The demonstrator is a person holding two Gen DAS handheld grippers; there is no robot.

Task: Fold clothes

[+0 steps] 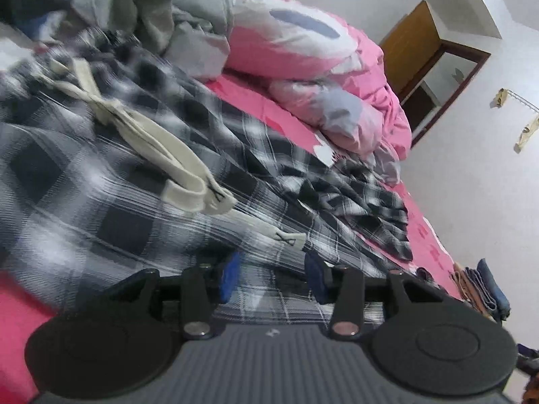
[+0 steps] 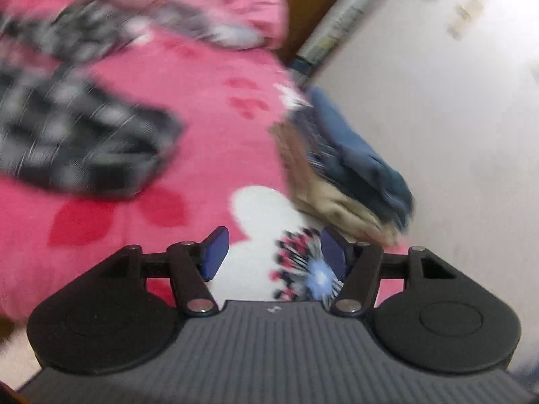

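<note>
- Left gripper [image 1: 271, 277]: I see its blue pads spread wide with nothing between them; it hangs low over the plaid garment [image 1: 111, 181], and whether a pad brushes the cloth I cannot tell.
- Plaid garment: black, grey and white check, spread across the pink bed cover [image 1: 289, 124], one crumpled part trailing toward the far edge.
- Cream drawstring [image 1: 158, 148]: lies on the plaid cloth, its stitched ends just ahead of the left gripper.
- Pile of grey clothes [image 1: 178, 20]: heaped beyond the plaid garment, beside a pink-and-white duvet [image 1: 303, 54].
- Right gripper [image 2: 274, 252]: I see its pads well apart, holding nothing, above the pink bed cover where a white patch shows; the view is blurred.
- Folded stack [image 2: 350, 168]: blue pieces on beige ones, at the bed's edge by the wall [image 2: 438, 134], just beyond the right gripper.
</note>
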